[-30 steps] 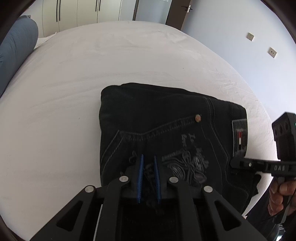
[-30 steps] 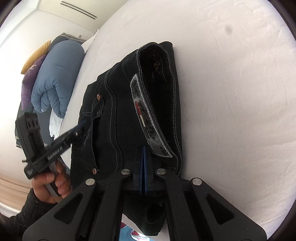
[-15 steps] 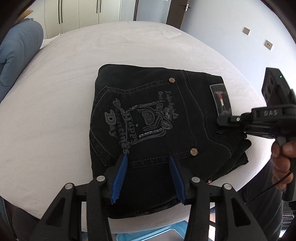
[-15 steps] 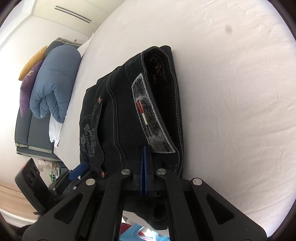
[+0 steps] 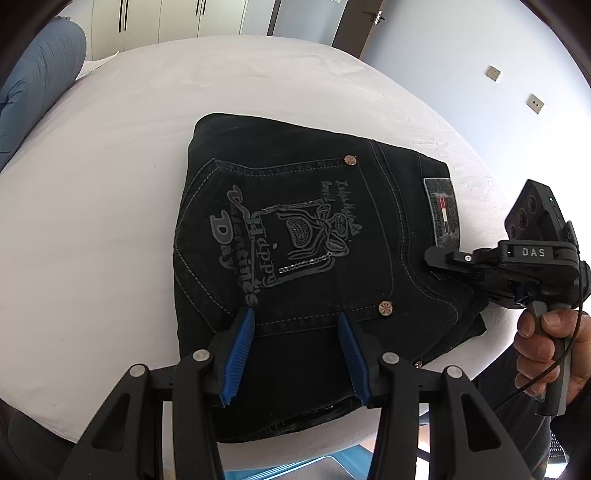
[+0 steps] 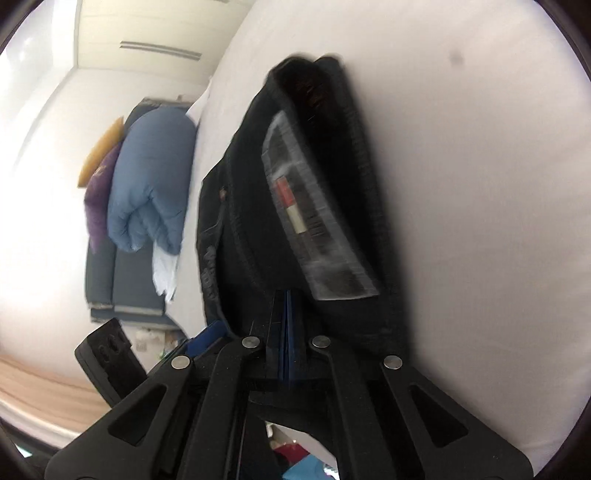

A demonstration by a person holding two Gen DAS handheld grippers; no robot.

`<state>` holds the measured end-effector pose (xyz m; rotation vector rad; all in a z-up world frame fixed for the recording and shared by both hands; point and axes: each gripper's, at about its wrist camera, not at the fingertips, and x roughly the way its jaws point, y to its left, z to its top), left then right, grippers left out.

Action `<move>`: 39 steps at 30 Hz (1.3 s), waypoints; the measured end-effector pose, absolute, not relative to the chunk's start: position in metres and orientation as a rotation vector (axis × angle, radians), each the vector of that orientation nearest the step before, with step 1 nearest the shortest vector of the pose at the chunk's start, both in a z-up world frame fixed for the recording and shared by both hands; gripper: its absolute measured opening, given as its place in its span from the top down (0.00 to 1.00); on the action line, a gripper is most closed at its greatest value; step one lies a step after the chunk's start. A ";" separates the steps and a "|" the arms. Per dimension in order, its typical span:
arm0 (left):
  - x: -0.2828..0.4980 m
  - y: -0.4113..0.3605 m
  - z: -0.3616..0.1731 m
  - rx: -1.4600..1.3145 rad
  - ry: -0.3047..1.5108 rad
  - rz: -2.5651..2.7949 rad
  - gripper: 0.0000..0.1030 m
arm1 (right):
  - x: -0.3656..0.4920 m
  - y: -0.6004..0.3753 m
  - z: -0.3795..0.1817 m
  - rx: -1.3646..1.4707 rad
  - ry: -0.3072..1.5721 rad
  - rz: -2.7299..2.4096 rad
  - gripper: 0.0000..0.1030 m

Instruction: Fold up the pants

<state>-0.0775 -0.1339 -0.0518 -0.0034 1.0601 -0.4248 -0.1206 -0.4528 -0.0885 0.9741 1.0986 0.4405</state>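
Black pants (image 5: 295, 229) lie folded into a compact block on the white bed (image 5: 110, 184), back pocket with its grey printed lettering facing up. My left gripper (image 5: 295, 314) hovers over the block's near edge, open, with nothing between its blue pads (image 5: 240, 354). My right gripper (image 5: 430, 254) comes in from the right in a person's hand (image 5: 546, 339), shut and empty, its tip just beside the waistband label (image 5: 441, 210). In the blurred right wrist view the pants (image 6: 251, 229) stretch away from my shut right gripper (image 6: 287, 306); the label (image 6: 314, 229) sits just beyond it.
A rolled blue duvet (image 6: 151, 184) with yellow and purple pillows (image 6: 99, 177) lies at the head of the bed. White wardrobe doors (image 5: 166, 18) and a dark door (image 5: 365, 26) stand beyond the far edge. The bed's near edge runs right under my left gripper.
My left gripper has opened, let go of the pants and drawn back toward the near edge. My right gripper stayed shut and shifted along the waistband, rolling a little.
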 end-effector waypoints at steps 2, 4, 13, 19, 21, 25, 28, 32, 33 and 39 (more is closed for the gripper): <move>-0.077 -0.133 -0.052 -0.010 1.061 -0.428 0.52 | -0.130 -0.473 -0.087 1.013 1.086 0.419 1.00; -0.078 -0.132 -0.052 -0.010 1.059 -0.427 0.52 | -0.138 -0.488 -0.071 0.954 1.085 0.335 0.97; -0.077 -0.138 -0.050 -0.002 1.069 -0.419 0.52 | -0.061 -0.404 -0.001 0.748 1.096 0.652 0.92; -0.075 -0.142 -0.051 0.002 1.076 -0.423 0.52 | -0.001 -0.392 -0.065 0.871 1.204 0.502 1.00; -0.075 -0.143 -0.051 0.007 1.075 -0.427 0.52 | 0.000 -0.421 -0.085 1.075 1.150 0.506 1.00; -0.077 -0.139 -0.046 0.003 1.072 -0.430 0.52 | -0.020 -0.484 -0.075 1.074 1.044 0.373 1.00; -0.079 -0.138 -0.042 -0.002 1.073 -0.429 0.52 | -0.048 -0.524 -0.066 1.024 1.035 0.217 0.89; -0.081 -0.135 -0.037 -0.009 1.073 -0.431 0.52 | -0.089 -0.522 -0.045 1.098 0.984 0.331 0.89; -0.081 -0.136 -0.037 -0.003 1.073 -0.432 0.52 | -0.096 -0.508 -0.038 1.093 0.981 0.408 0.89; -0.073 -0.134 -0.032 -0.014 1.094 -0.441 0.52 | -0.112 -0.411 -0.048 0.895 1.148 0.637 0.92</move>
